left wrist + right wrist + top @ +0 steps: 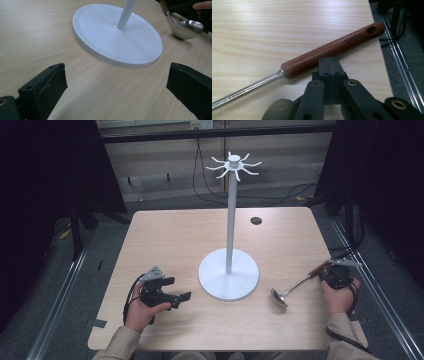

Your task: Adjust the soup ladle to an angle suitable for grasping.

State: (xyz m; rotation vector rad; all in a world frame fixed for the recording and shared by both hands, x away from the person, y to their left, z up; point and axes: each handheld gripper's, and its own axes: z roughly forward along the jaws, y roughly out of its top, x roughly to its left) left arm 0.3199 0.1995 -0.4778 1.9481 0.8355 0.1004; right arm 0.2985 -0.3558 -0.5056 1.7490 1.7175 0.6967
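A metal ladle [295, 286] with a reddish wooden handle [332, 48] lies on the table at the right, its bowl [187, 28] beside the white stand's round base [228, 279]. The stand's pole rises to a ring of hooks [233, 166]. My right gripper [327, 270] is at the handle's end, its jaws shut together with nothing between them; in the right gripper view the tips [329, 61] sit just short of the handle, which crosses in front of them. My left gripper [179, 288] rests at the left of the base [117, 37], open [116, 82] and empty.
The light wooden table [170, 235] has a small dark hole [256, 220] at the back right. Its right edge runs close to the ladle's handle, with grey floor and metal rails [402, 65] beyond. Dark curtains stand on both sides.
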